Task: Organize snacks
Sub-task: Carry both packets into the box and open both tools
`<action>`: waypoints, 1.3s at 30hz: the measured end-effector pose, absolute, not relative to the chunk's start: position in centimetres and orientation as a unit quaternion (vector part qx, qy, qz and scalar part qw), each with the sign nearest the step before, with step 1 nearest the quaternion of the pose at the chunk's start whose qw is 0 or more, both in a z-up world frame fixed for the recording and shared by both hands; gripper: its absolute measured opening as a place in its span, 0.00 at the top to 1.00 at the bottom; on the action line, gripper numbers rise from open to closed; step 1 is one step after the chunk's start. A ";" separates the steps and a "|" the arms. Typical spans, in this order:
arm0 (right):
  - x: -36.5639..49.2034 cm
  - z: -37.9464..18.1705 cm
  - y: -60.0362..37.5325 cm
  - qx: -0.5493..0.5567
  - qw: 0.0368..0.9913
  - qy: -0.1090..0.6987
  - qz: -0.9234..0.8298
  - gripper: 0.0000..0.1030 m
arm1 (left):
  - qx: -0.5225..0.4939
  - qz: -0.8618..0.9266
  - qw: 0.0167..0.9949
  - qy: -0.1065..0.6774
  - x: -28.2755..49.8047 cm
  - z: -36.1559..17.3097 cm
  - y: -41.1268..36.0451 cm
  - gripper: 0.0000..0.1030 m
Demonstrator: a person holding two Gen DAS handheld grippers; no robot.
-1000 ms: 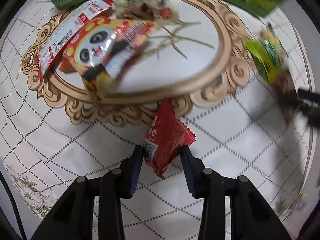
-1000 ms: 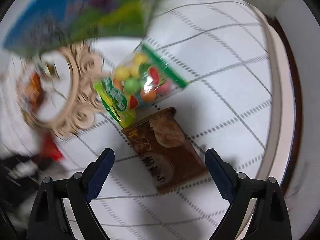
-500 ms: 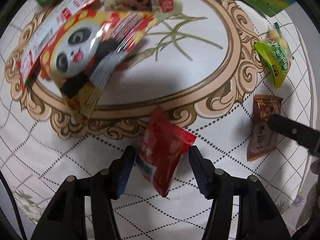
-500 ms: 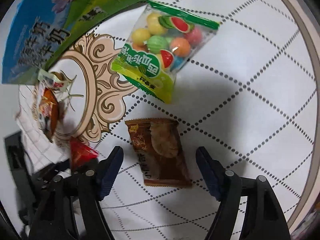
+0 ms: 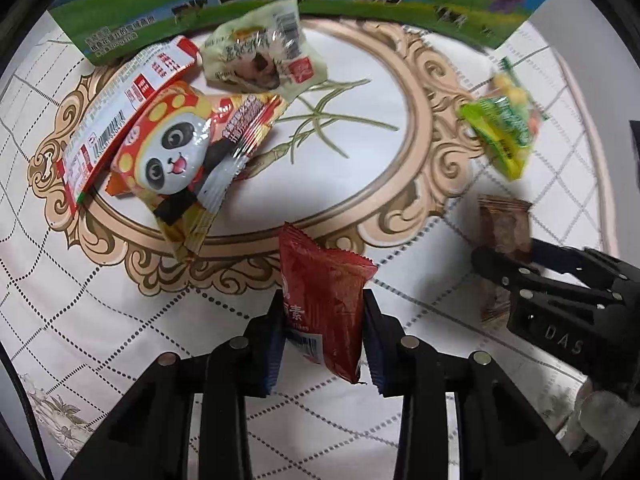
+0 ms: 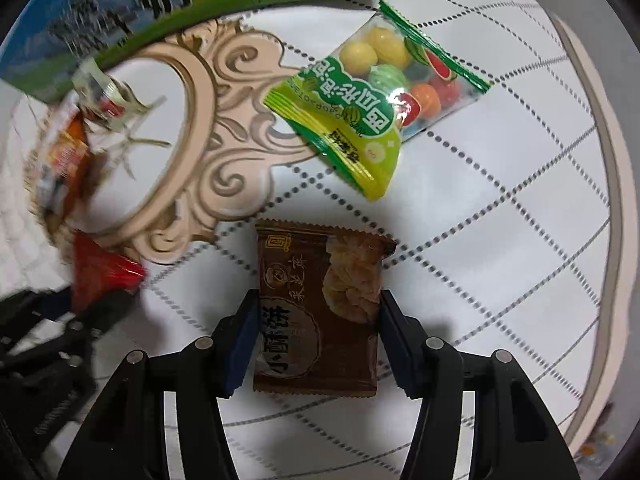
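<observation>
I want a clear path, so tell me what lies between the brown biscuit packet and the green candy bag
Nothing: in the right wrist view only bare white tablecloth separates the brown biscuit packet from the green candy bag.

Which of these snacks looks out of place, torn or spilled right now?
Nothing looks torn or spilled. The panda packet lies tilted across a red-and-white packet, overlapping it rather than in a row. The green candy bag sits askew off the oval. The left gripper brackets the red packet, the right gripper the brown biscuit packet.
</observation>
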State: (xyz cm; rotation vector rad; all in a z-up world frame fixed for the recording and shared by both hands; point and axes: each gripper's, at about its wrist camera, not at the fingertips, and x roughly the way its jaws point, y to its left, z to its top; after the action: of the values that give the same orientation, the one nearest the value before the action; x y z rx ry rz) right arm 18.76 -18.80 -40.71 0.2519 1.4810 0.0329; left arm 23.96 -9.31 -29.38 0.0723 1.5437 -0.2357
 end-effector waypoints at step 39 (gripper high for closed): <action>42.6 -27.7 -20.6 0.105 0.753 0.648 0.042 0.42 | 0.026 -0.002 0.742 0.670 47.1 -21.0 -2.2 0.68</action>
State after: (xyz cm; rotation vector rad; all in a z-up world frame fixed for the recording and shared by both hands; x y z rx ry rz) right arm 42.65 -20.56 -27.68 0.2300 1.4156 0.0921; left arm 47.07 -2.20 -21.02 0.0576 1.4687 -0.0054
